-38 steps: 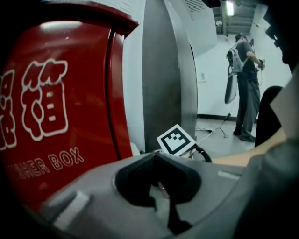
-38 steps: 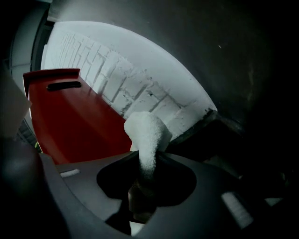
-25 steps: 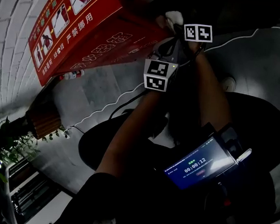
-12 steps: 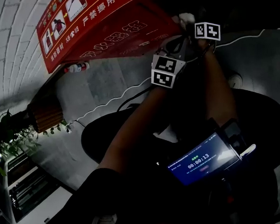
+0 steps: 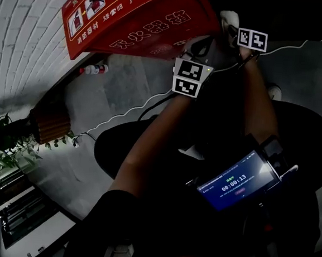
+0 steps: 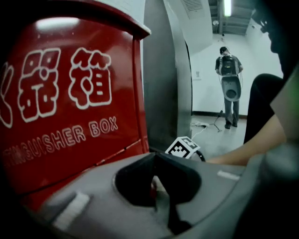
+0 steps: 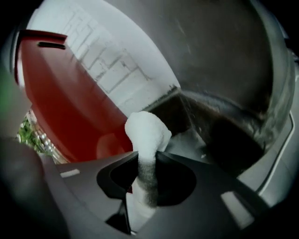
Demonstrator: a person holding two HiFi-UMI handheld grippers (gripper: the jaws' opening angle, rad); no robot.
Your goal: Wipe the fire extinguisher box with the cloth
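The red fire extinguisher box [image 5: 142, 23] stands against a white brick wall [image 5: 23, 40], its lettered front facing out. A white cloth [image 7: 145, 133] is pinched in the right gripper [image 7: 147, 158], jaws closed on it, with the bunched end sticking out just beside one end of the box. Whether it touches the red panel cannot be told. The left gripper [image 6: 153, 156], its jaws pressed together on nothing, sits close to the box's front, below the word "BOX". A small bottle [image 5: 93, 69] lies on the floor by the box's other end. A person [image 6: 229, 84] wearing a backpack stands well apart down the hall.
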